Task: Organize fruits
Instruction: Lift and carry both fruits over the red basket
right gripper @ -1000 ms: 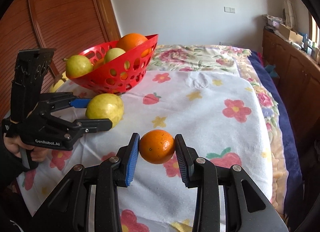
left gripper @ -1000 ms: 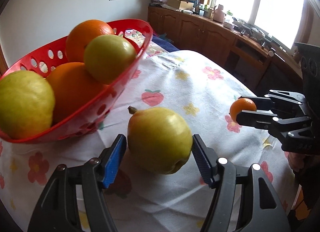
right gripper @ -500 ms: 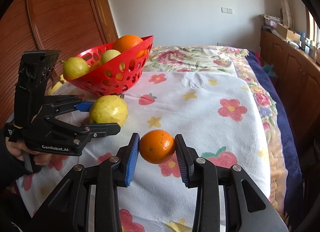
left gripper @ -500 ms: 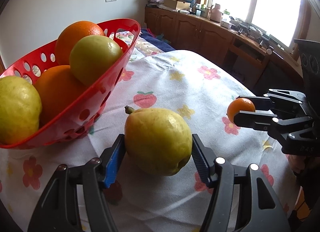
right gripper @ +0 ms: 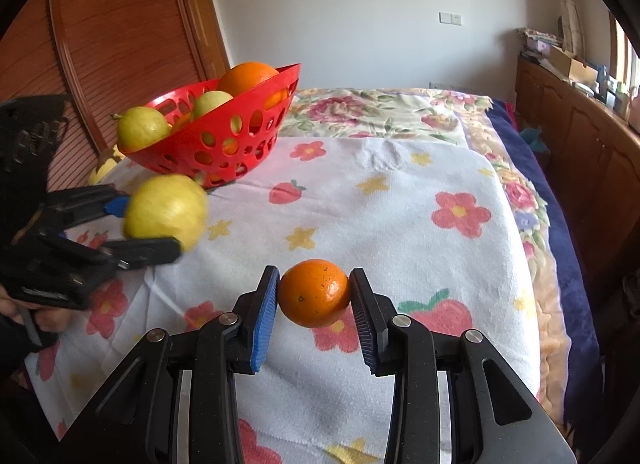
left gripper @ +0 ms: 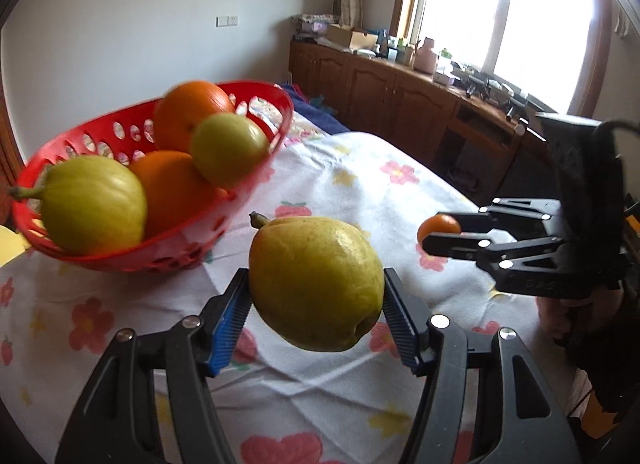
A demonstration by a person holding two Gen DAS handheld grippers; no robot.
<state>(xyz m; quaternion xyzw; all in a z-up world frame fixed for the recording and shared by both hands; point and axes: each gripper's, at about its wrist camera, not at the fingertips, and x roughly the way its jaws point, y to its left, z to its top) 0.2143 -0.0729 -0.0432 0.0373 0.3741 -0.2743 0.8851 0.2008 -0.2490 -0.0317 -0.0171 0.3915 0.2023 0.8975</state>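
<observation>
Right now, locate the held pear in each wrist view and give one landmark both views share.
Left wrist: the pear sits centre frame, clamped in the left gripper.
Right wrist: the pear is at the left, blurred, below the basket.
Shared landmark: the red basket.

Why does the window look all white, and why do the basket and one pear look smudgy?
Left wrist view: the window is blown out by daylight, and the red basket is smeared by motion while the held pear stays sharp. Right wrist view: that pear and the left gripper blur; the small orange is crisp. Fisheye lenses bend the edges.
</observation>
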